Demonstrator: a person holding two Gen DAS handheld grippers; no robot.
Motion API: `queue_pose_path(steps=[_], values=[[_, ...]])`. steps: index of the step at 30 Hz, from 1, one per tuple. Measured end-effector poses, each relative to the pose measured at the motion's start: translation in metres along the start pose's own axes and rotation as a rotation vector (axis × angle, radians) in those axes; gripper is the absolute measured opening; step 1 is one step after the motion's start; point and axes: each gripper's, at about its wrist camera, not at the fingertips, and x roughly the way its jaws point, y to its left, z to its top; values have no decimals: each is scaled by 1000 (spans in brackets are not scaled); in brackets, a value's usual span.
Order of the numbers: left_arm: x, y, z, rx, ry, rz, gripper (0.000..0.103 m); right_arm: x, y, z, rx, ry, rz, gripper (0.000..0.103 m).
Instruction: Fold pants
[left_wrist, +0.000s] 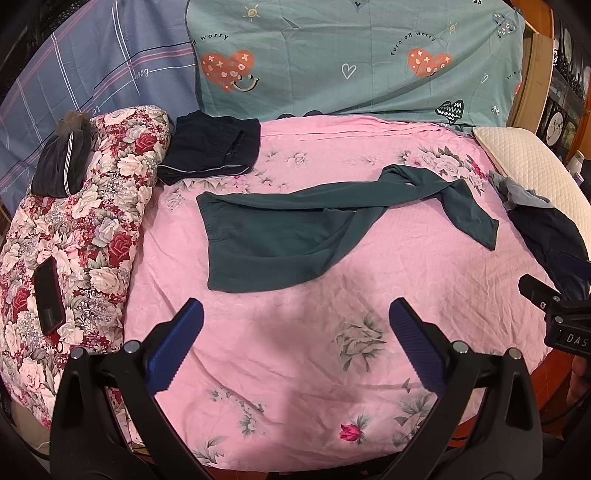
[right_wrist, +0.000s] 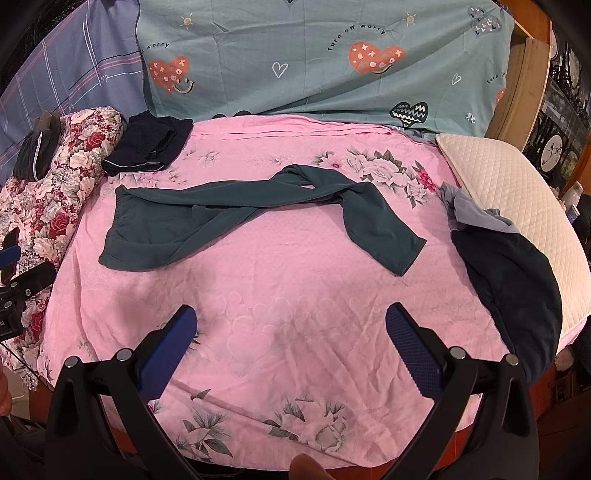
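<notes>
Dark green pants (left_wrist: 280, 236) (right_wrist: 207, 221) lie spread on the pink floral bed sheet (left_wrist: 295, 369) (right_wrist: 295, 332), waistband to the left, legs twisted and running right. One leg end (right_wrist: 399, 251) bends toward the front. My left gripper (left_wrist: 295, 314) is open above the sheet, short of the pants' lower left part. My right gripper (right_wrist: 291, 321) is also open, hovering over bare sheet nearer the leg end. Neither holds anything.
A floral quilt (left_wrist: 85, 229) lies on the left with a phone (left_wrist: 48, 295) and dark clothes (left_wrist: 62, 162) on it. Folded navy pants (left_wrist: 210, 151) sit at the back left. A dark garment pile (right_wrist: 509, 288) and a white pillow (right_wrist: 517, 199) lie on the right.
</notes>
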Motion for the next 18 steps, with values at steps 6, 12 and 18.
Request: queue_pose_path(steps=[6, 12, 18], values=[[5, -2, 5, 3, 5, -2, 101, 3, -1, 0, 0, 4, 1, 102], [13, 2, 5, -2, 17, -5, 101, 10, -4, 2, 1, 16, 1, 102], [32, 7, 9, -3, 24, -6, 101, 23, -10, 4, 13, 40, 4, 102]])
